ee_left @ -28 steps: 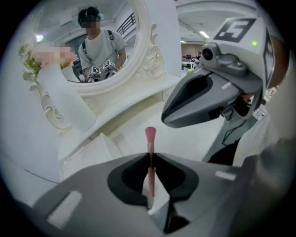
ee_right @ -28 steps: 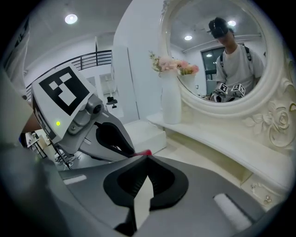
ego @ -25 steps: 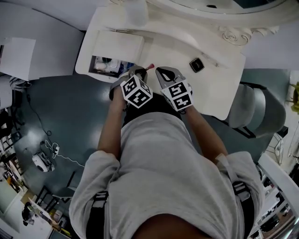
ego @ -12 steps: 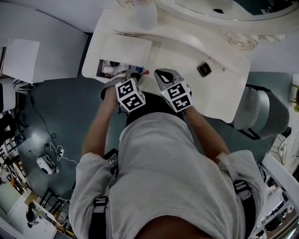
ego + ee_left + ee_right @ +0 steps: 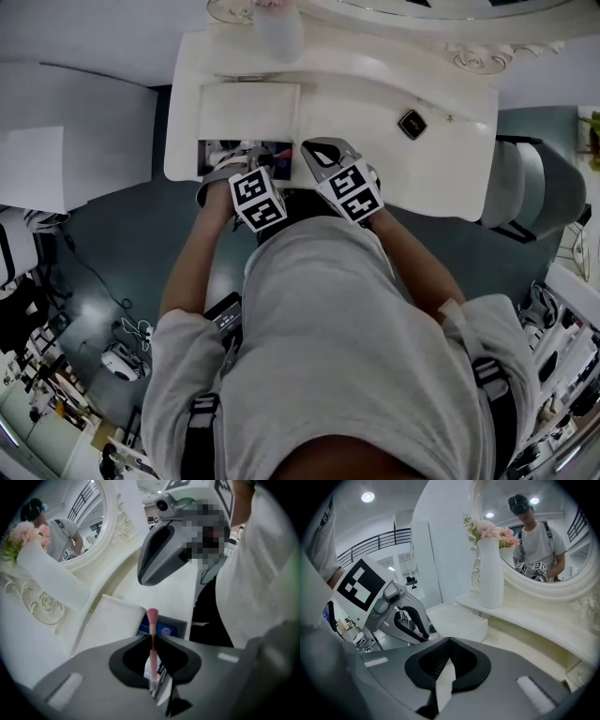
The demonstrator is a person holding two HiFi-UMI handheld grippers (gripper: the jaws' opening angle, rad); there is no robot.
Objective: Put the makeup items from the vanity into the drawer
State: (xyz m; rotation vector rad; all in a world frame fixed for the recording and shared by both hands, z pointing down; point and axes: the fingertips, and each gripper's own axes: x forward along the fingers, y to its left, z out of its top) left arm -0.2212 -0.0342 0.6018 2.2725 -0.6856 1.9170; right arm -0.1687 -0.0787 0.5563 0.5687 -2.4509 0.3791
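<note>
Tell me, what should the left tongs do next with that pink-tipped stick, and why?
Probably ease the left tongs down toward the open drawer, and only then let go. They are clamped on a thin pink-tipped stick, and its tip points at the drawer just beyond, where other items lie. Releasing from lower down looks safer than dropping it.

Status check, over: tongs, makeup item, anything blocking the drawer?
Left tongs shut on pink makeup stick, at open drawer. Right tongs shut, empty. Compact on vanity top. No obstruction seen, over.
</note>
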